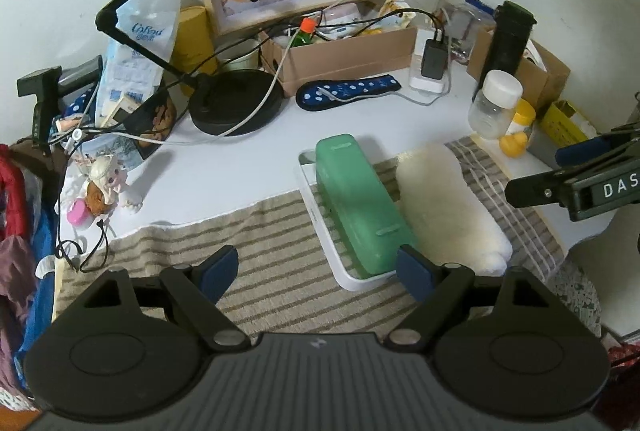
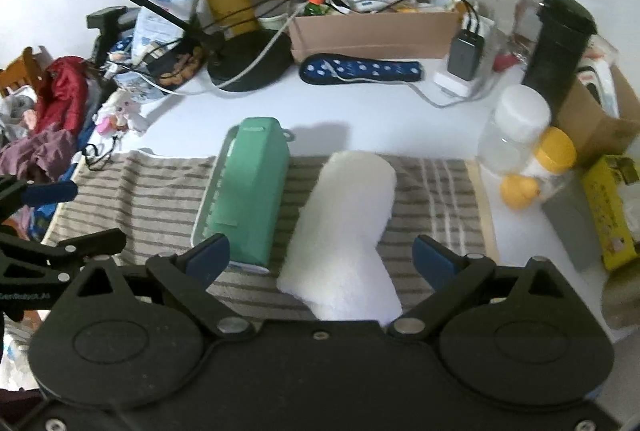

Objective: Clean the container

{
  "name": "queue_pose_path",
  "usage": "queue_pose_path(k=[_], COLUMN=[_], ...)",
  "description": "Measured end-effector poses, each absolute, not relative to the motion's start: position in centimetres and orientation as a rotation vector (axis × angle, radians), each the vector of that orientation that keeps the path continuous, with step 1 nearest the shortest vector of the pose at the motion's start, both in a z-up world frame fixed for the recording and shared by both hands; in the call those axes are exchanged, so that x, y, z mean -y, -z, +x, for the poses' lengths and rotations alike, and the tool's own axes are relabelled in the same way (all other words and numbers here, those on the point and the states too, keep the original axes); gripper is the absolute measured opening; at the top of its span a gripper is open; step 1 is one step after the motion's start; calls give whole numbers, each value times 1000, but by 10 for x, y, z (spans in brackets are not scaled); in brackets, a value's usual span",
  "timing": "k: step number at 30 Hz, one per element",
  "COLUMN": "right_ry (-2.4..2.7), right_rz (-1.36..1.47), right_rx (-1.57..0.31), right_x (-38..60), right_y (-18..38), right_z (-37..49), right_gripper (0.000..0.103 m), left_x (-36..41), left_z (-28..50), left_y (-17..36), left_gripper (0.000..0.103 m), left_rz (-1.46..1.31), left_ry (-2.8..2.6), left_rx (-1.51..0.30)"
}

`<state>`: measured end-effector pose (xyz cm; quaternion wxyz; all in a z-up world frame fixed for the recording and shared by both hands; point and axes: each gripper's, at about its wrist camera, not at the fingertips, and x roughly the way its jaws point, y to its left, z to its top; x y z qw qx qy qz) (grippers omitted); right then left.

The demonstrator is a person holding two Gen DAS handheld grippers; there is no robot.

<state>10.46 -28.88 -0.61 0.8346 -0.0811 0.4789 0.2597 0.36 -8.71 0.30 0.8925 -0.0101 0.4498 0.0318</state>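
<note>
L wrist view: my left gripper point(image 1: 316, 273) fingers spread, nothing between. Green container point(image 1: 358, 199) lies lid-down in white tray point(image 1: 320, 227) on striped towel point(image 1: 256, 243), white cloth point(image 1: 448, 207) touching its side.

R wrist view: my right gripper point(image 2: 322, 259) fingers spread wide, over cloth point(image 2: 348, 215), not pinching it; container point(image 2: 250, 191) just beside cloth.

Green container point(image 2: 248, 191) beside white cloth point(image 2: 344, 227)

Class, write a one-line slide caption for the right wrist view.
Open right gripper poised above a white fluffy cloth beside the green container on a striped towel.
</note>
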Motion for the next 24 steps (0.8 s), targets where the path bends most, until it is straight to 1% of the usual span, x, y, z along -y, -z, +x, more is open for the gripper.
queue_pose_path(k=[24], right_ry=[-509], right_rz=[-209], right_rx=[-1041], right_x=[312], right_y=[8], right_z=[77], right_gripper=[98], left_x=[121], left_z=[-20], left_y=[-20], left_gripper=[86], left_rz=[-20], left_ry=[-86], left_rx=[-877])
